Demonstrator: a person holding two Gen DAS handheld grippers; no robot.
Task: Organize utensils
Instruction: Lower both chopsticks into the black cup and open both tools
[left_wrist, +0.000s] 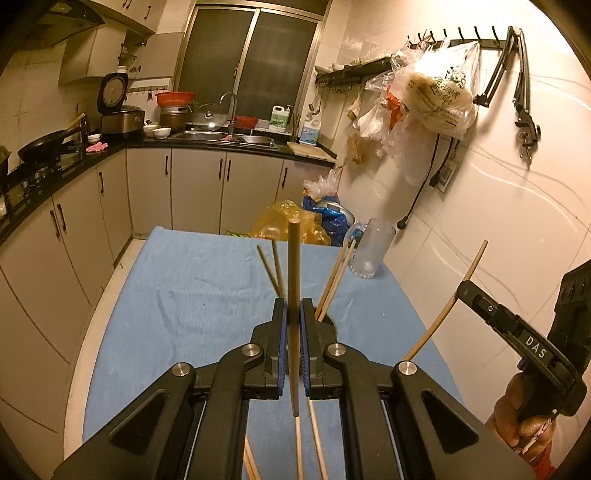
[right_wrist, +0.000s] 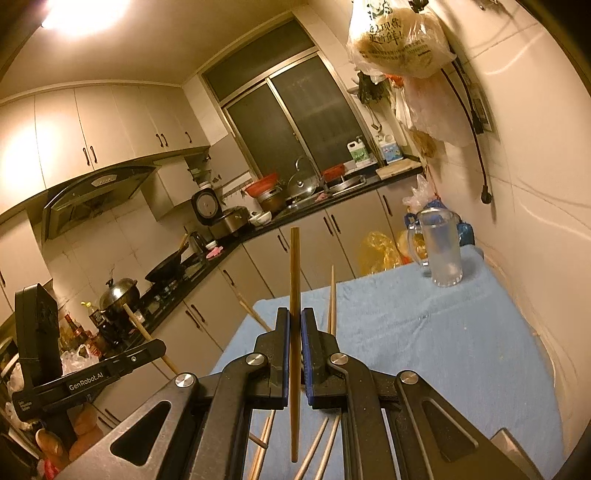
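Two claws, each clamped on one chopstick above the blue-clothed table (left_wrist: 184, 295).

My left claw (left_wrist: 291, 314) and right claw (right_wrist: 294, 325) pinch chopstick (left_wrist: 294, 288) and chopstick (right_wrist: 294, 295) mid-shaft; light, stiff, slippery. The glass jug (left_wrist: 371, 247) stands at the table's far right corner.

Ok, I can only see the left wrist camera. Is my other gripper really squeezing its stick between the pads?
Observer: Yes. In the right wrist view the right gripper is shut on a chopstick, which stands nearly upright between the blue pads.
Operator: What's next to the black pan? My picture cuts off there.
Observer: A steel pot with its lid on, just left of the pan.
Operator: Why is everything so yellow?
Observer: A ceiling light is lit, above what your camera shows.
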